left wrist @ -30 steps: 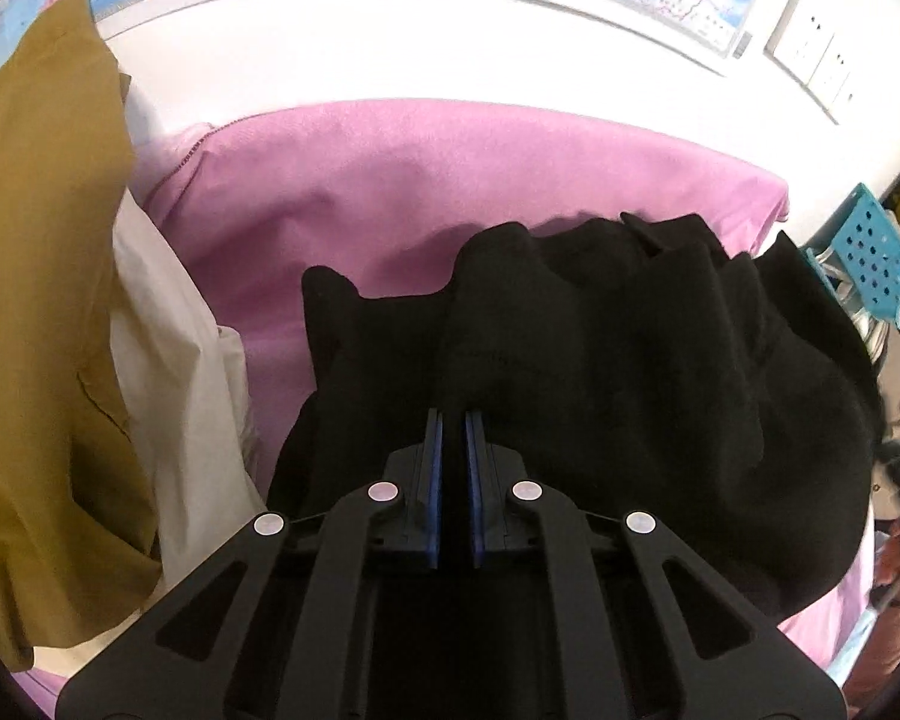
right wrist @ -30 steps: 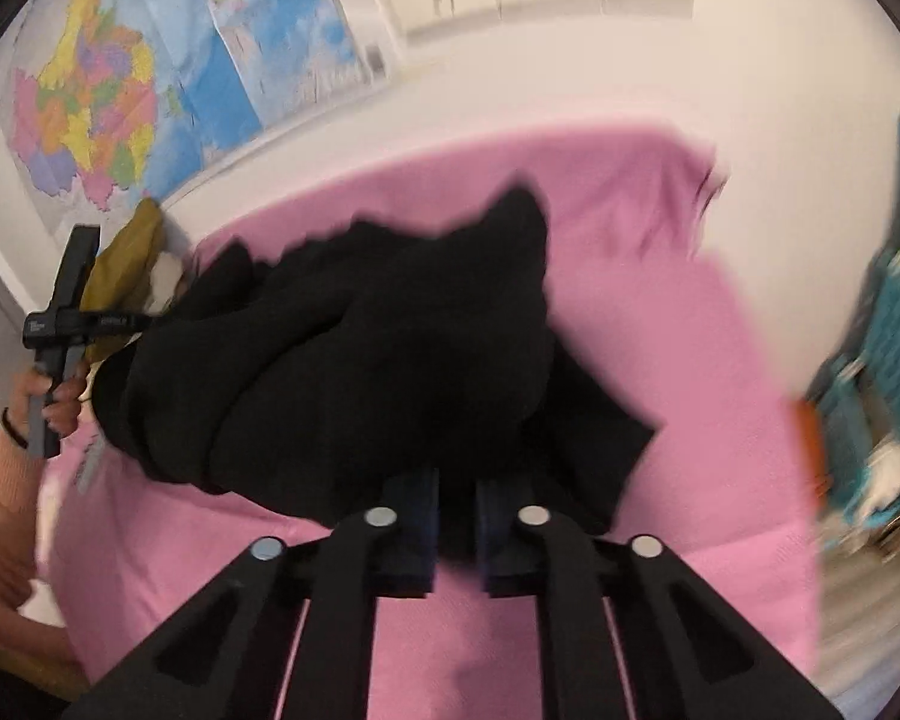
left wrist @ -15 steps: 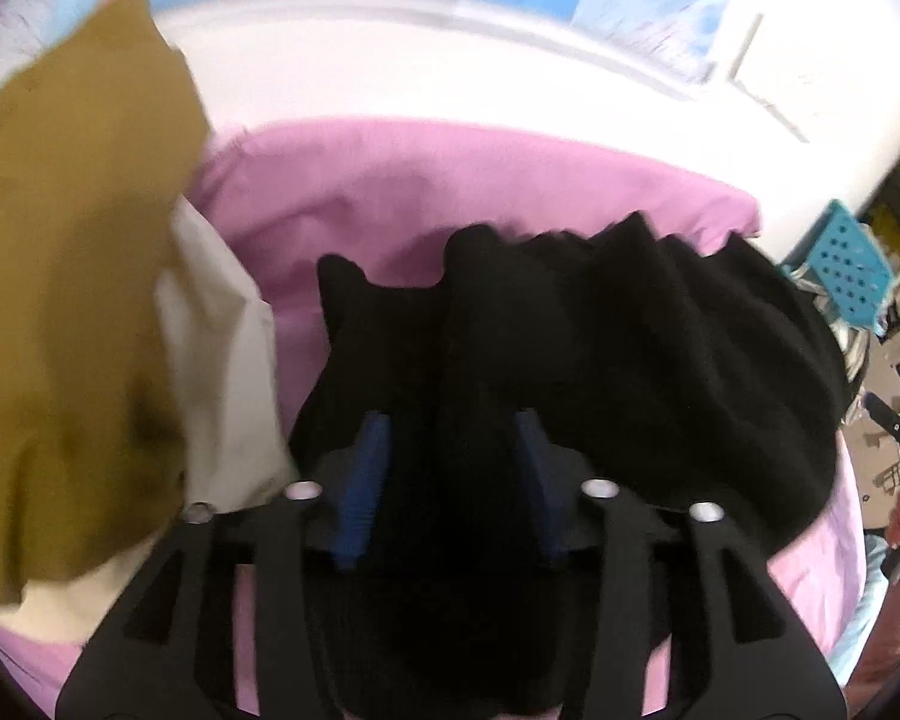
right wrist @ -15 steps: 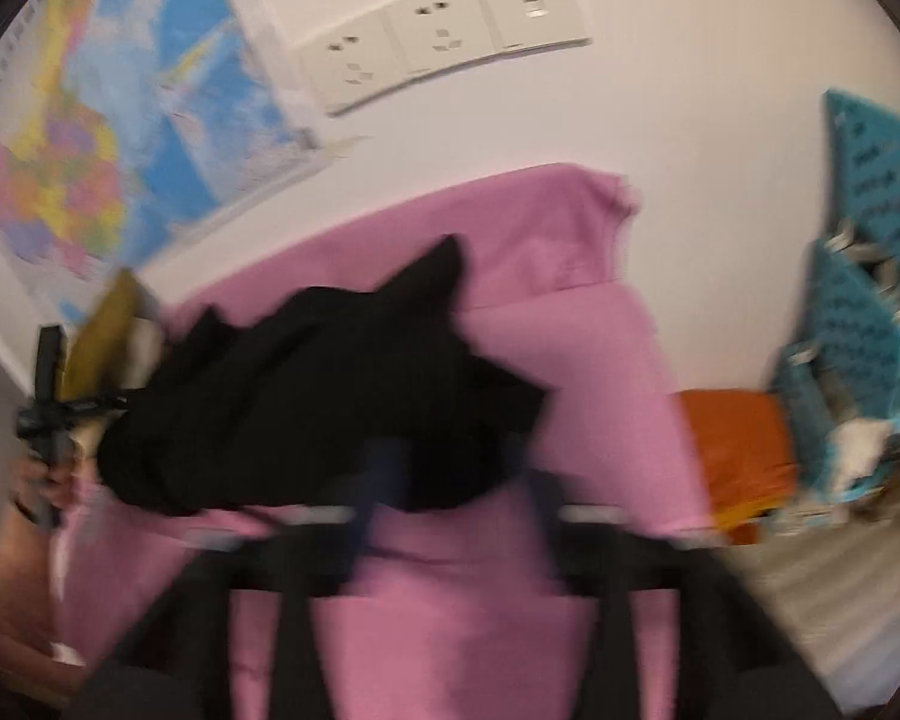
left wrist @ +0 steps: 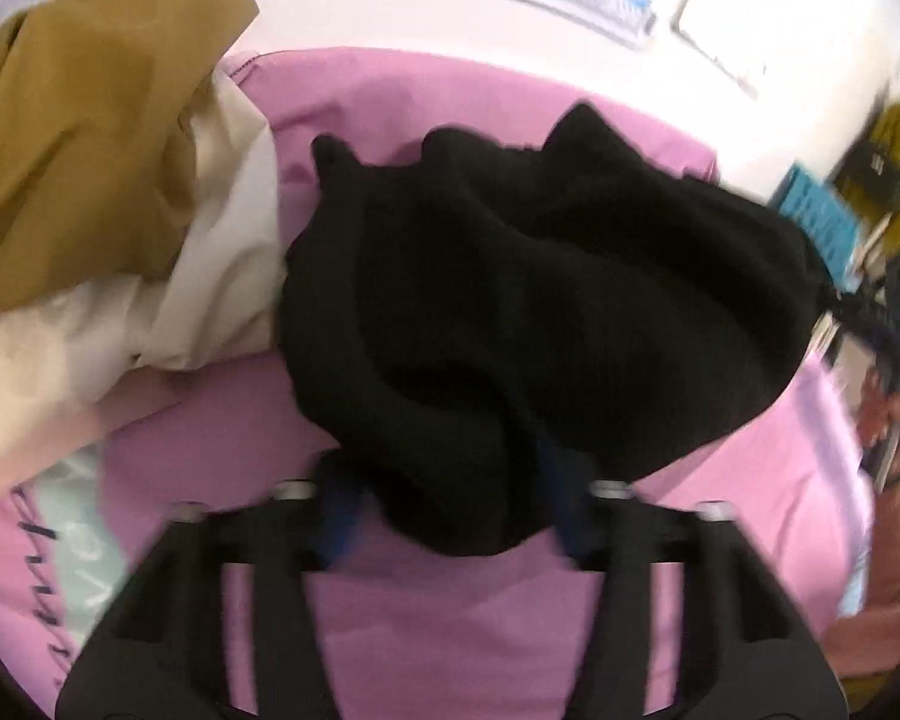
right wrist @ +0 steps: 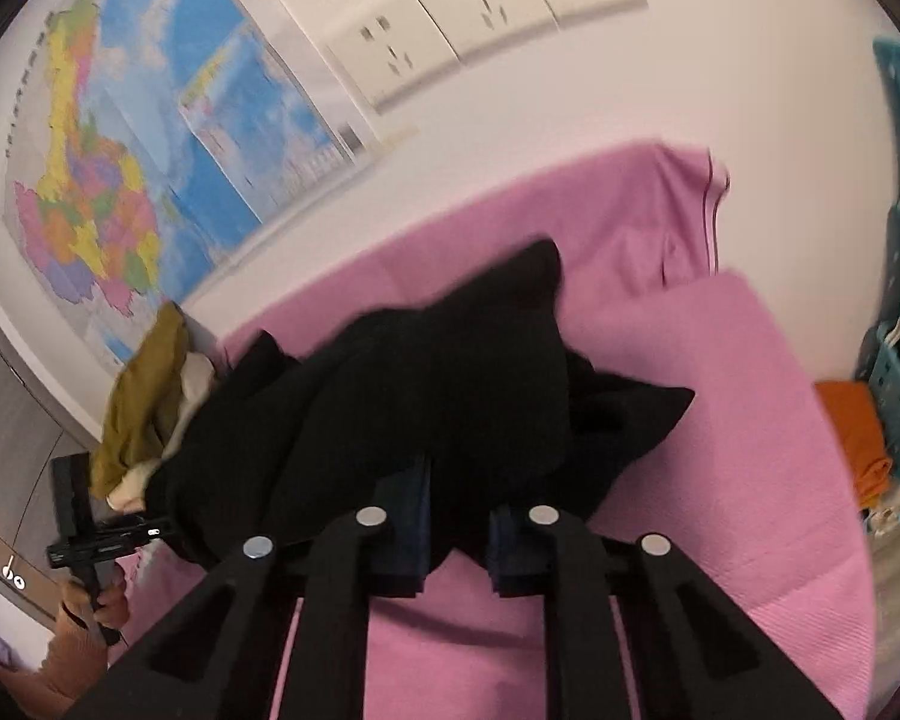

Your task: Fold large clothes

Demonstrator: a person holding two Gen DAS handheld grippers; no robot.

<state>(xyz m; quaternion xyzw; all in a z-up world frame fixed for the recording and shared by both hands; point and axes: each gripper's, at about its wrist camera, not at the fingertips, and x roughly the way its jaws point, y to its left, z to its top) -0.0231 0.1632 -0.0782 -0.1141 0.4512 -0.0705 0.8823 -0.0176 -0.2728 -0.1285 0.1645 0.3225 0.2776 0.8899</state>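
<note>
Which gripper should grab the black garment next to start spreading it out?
Probably the left gripper: it's open, straddling the bunched black garment. The right gripper, also open, has only a hem between its jaws.

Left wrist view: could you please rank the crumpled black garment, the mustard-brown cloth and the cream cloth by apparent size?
1. Crumpled black garment, largest.
2. Mustard-brown cloth.
3. Cream cloth, though partly hidden beneath the mustard one, so unsure.
</note>
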